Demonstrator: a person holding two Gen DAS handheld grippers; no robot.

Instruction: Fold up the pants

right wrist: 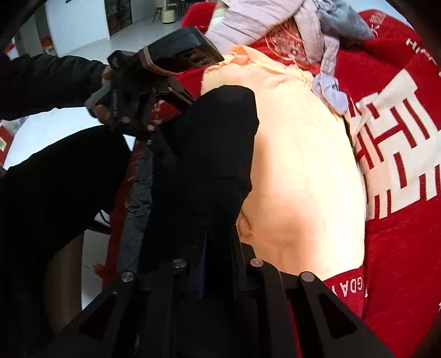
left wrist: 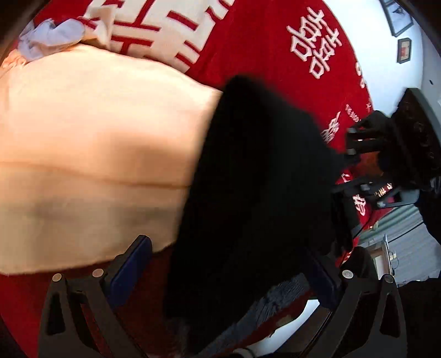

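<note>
Black pants (left wrist: 256,192) lie bunched on the red blanket (left wrist: 261,49), near its edge, partly over a peach cloth (left wrist: 96,151) spread on the same blanket.

Left gripper (left wrist: 228,275): fingers spread wide, blue pads (left wrist: 132,270) well apart, black fabric running down between them. Can't tell if either pad touches it; no pinch visible. In the right wrist view the left gripper (right wrist: 176,95) sits at the far end of the pants, at the blanket edge, held by a hand (right wrist: 106,91) in a dark sleeve.

Right gripper (right wrist: 217,264): fingers pressed together, pinching a fold of the black pants (right wrist: 215,154); only a thin slit between the pads. In the left wrist view the right gripper (left wrist: 341,165) is against the pants' right edge; motion blur, jaw detail unreadable there.

Peach cloth (right wrist: 303,165) lies flat just beside the pants, toward the blanket's middle. Past it, a lavender garment (right wrist: 275,19) and a grey one (right wrist: 344,19) are heaped at the far side of the blanket (right wrist: 399,261), which carries large white characters. Same heap, pale (left wrist: 52,35), in the left view's top-left corner. White floor (right wrist: 91,27) beyond the blanket edge.
</note>
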